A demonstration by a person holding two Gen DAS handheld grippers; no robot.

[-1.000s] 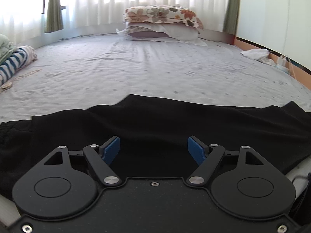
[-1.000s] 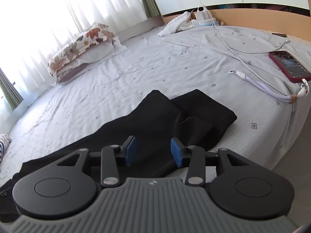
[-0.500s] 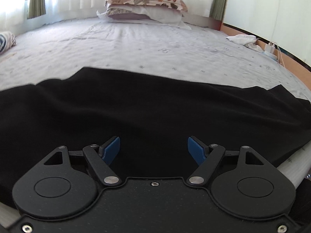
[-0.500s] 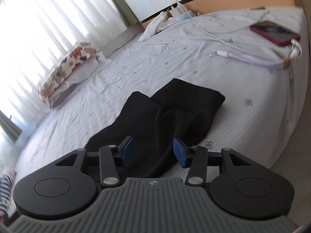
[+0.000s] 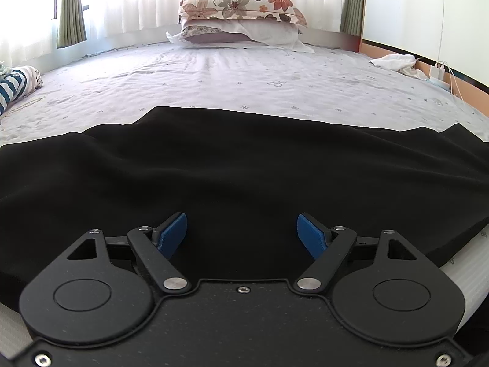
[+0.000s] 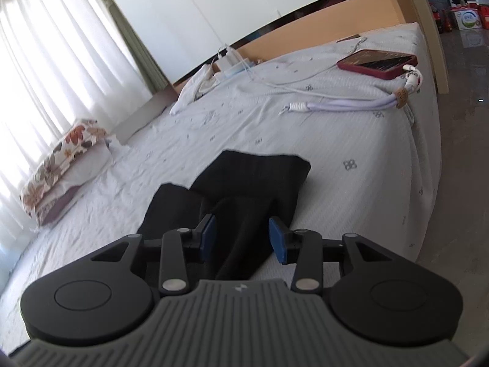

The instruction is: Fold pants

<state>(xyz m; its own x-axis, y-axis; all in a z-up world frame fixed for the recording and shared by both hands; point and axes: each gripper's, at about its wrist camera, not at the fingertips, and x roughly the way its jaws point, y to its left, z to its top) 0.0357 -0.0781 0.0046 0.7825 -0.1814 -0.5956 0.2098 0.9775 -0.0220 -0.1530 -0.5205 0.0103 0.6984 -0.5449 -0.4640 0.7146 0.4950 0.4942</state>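
Left wrist view: the black pants (image 5: pixel 244 177) lie spread across the near edge of the bed (image 5: pixel 244 85), and the left claw (image 5: pixel 241 232) hangs over them with jaws wide apart, gripping nothing, probably lining up for a pinch. Only the right wrist view shows the leg ends at 12 o'clock, the right claw (image 6: pixel 241 238) open astride a fabric ridge, and a phone (image 6: pixel 379 62) at 2 o'clock.
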